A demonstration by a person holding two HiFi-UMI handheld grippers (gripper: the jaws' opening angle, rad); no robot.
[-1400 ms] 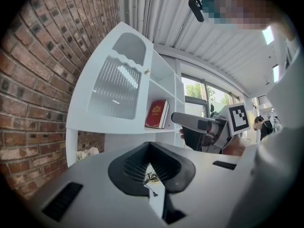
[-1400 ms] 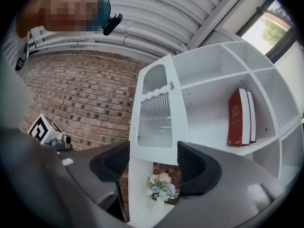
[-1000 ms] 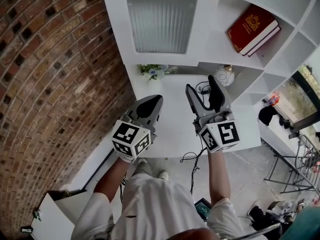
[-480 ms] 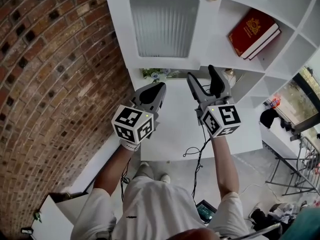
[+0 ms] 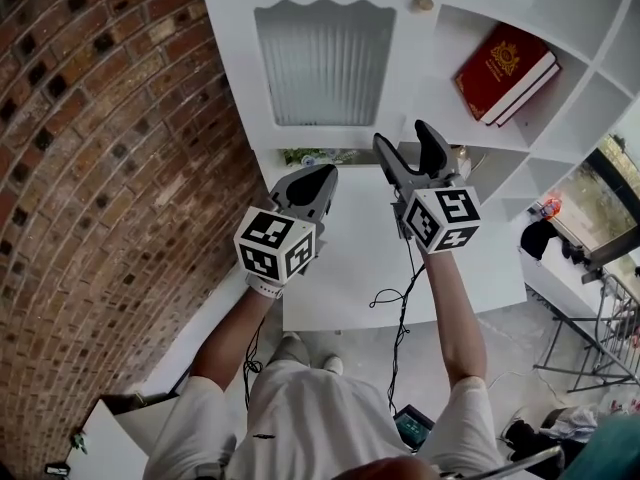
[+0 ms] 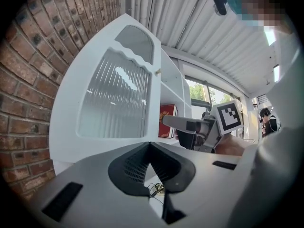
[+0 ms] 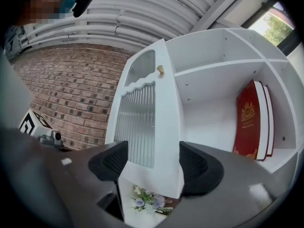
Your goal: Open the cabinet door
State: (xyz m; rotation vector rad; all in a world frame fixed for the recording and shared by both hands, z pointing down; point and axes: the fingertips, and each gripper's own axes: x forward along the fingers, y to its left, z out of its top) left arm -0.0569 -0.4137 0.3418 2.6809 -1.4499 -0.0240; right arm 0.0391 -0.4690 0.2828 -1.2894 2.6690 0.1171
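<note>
**Though it should swing lightly, the hold is small**

White ribbed-glass cabinet door sits shut beside the brick wall — stiff, probably free-swinging; pinch its small brass knob. Right gripper angles up below it, jaws just widened, empty; left gripper level, jaws closed on nothing.

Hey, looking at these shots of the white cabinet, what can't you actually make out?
What lies behind the cabinet door: every view, its ribbed glass blurs it.
Title on the red book: head view, too small; right gripper view, only an emblem shows.
Flowers: head view, mostly tucked under the door's lower edge.
Top of the cabinet: head view, cut off by the picture's upper edge.
</note>
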